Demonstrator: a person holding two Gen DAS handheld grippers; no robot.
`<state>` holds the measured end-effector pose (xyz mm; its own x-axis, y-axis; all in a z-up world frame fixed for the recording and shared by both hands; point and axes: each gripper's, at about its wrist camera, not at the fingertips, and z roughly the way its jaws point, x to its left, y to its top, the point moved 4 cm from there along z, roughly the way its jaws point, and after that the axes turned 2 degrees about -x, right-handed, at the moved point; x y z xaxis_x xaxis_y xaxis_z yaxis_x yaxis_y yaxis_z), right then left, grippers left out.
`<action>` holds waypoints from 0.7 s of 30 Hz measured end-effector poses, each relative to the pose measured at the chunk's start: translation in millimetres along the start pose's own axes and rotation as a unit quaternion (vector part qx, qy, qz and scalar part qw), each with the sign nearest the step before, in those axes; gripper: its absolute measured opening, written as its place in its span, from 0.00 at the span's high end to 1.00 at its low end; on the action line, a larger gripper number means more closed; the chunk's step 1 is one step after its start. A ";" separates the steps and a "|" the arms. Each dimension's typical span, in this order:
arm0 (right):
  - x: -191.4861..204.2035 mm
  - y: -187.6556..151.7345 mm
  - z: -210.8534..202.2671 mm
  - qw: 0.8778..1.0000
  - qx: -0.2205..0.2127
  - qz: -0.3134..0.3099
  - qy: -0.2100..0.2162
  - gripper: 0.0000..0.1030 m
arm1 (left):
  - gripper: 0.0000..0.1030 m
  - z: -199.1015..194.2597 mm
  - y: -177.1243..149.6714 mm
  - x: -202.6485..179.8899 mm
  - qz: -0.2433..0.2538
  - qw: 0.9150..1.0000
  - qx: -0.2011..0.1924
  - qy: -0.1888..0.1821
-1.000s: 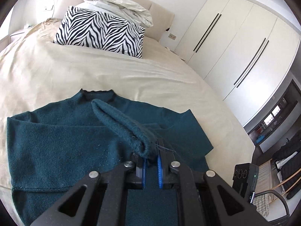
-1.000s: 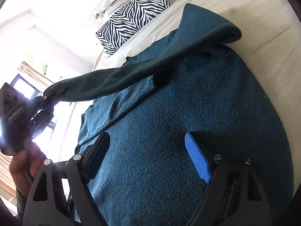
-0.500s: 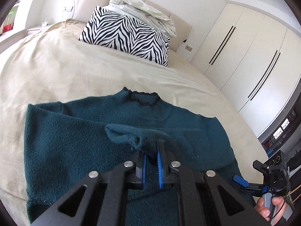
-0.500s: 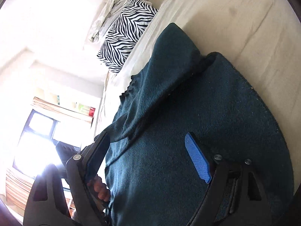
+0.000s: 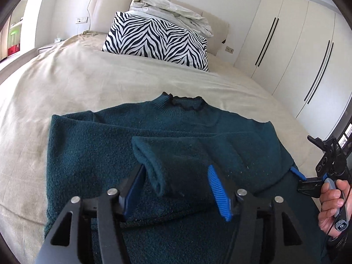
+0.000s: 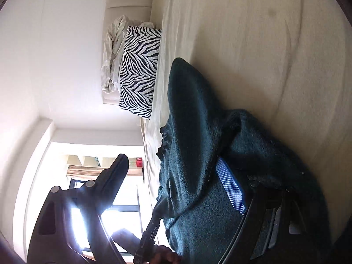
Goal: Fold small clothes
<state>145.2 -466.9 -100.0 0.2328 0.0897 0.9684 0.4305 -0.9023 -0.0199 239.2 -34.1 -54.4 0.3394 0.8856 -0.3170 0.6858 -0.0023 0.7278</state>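
A dark teal sweater (image 5: pixel 92 149) lies flat on the beige bed (image 5: pixel 77 81), collar toward the headboard. One sleeve (image 5: pixel 182 154) is folded across its chest, with the cuff lying between my fingers. My left gripper (image 5: pixel 176 189) is open just above that cuff and holds nothing. My right gripper (image 6: pixel 173 176) is open and rolled on its side at the sweater's right edge (image 6: pixel 198 114), with its blue pad (image 6: pixel 231 187) against the fabric. It also shows in the left wrist view (image 5: pixel 297 173), low at the sweater's right side.
A zebra-striped pillow (image 5: pixel 158 41) and a crumpled white sheet (image 5: pixel 171 11) sit at the headboard. White wardrobe doors (image 5: pixel 297 50) stand to the right of the bed. A bright window (image 6: pixel 110 198) is on the far side.
My left gripper carried the sleeve across the chest, lowered it and opened, leaving the sleeve lying flat. My right gripper rolled onto its side and moved to the sweater's right edge.
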 end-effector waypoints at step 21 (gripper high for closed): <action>6.2 -6.2 14.9 0.996 0.010 -0.069 -0.051 0.21 | 0.91 20.4 38.2 21.0 -0.122 0.992 0.019 -0.040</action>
<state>156.9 -454.5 -97.6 0.2568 0.2560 0.9320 0.4815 -0.8700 0.1063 285.7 -25.1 -45.7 0.2094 0.8228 -0.5284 0.7766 0.1884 0.6011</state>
